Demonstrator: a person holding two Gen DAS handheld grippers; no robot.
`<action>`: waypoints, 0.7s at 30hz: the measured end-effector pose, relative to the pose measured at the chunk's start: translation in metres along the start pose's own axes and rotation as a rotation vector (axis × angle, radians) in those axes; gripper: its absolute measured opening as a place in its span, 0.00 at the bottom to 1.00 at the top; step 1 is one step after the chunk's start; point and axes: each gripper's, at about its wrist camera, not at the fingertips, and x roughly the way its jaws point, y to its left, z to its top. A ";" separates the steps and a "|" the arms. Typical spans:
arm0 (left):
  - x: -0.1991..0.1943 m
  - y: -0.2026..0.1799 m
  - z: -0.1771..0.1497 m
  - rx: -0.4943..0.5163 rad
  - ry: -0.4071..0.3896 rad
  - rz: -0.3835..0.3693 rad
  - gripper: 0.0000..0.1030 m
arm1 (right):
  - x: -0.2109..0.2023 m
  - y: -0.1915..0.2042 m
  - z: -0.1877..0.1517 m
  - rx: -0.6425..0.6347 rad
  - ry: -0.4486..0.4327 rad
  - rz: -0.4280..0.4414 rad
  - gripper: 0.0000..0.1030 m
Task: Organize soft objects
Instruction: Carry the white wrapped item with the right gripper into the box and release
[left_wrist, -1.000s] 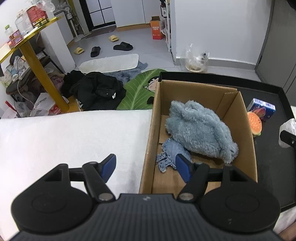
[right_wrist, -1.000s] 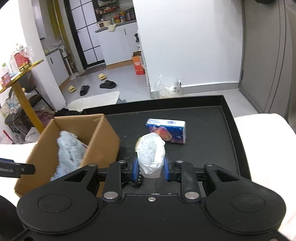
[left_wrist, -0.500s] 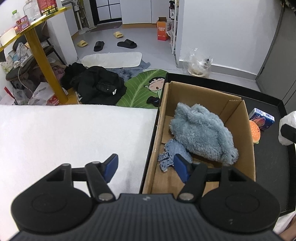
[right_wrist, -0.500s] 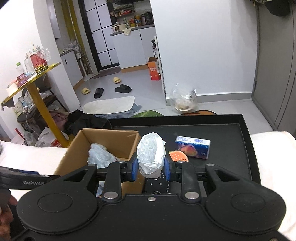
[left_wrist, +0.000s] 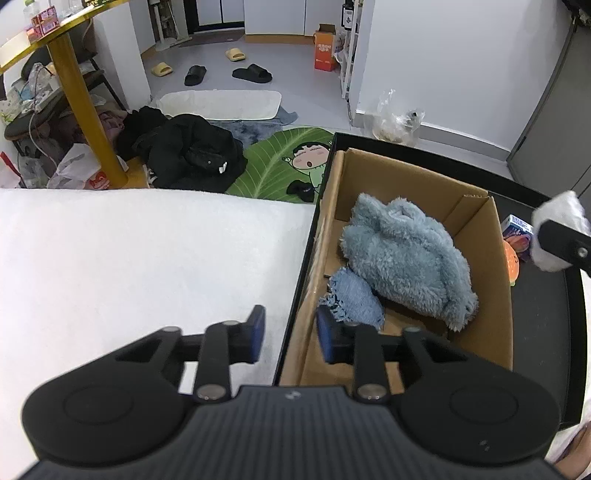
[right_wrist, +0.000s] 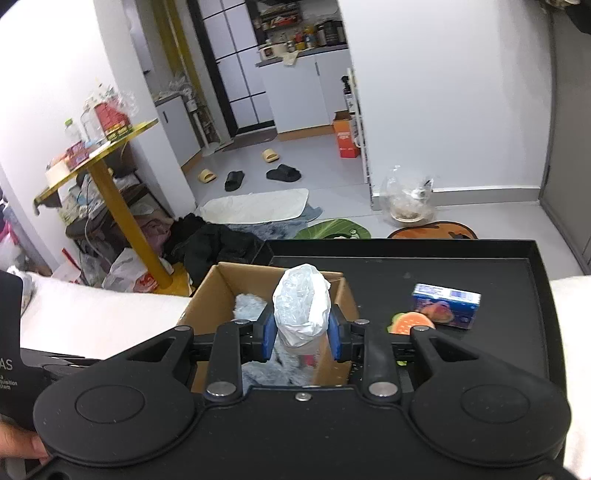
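An open cardboard box (left_wrist: 388, 173) stands at the left end of a black tray (left_wrist: 546, 332). Inside it lie a fluffy grey-blue garment (left_wrist: 402, 254) and a small frayed denim-blue cloth (left_wrist: 352, 299). My left gripper (left_wrist: 291, 338) hovers over the box's near left wall with its jaws closing; the pads press on nothing. My right gripper (right_wrist: 301, 338) is shut on a white crinkled plastic bundle (right_wrist: 301, 306) and holds it above the box (right_wrist: 214, 291), over the fluffy garment (right_wrist: 249, 304). The left wrist view shows that bundle (left_wrist: 561, 210) at the far right.
A blue juice carton (right_wrist: 447, 304) and an orange burger-shaped toy (right_wrist: 412, 323) lie on the tray (right_wrist: 406, 258) right of the box. A white padded surface (left_wrist: 147, 258) lies left of the tray. Beyond the edge, the floor holds clothes, slippers and a yellow-legged table.
The left gripper's jaws have narrowed a lot while it stayed near the box's left wall. The right gripper has risen and moved left with the bundle, from beside the box to above it.
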 end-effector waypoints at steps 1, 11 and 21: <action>0.001 -0.001 0.000 0.002 0.003 -0.001 0.21 | 0.002 0.005 0.001 -0.012 0.004 0.003 0.27; 0.002 0.001 -0.003 0.010 -0.003 -0.037 0.08 | 0.028 0.029 0.015 -0.129 0.035 -0.047 0.29; 0.001 0.001 -0.002 0.007 -0.005 -0.038 0.08 | 0.021 0.018 0.009 -0.131 0.047 -0.085 0.48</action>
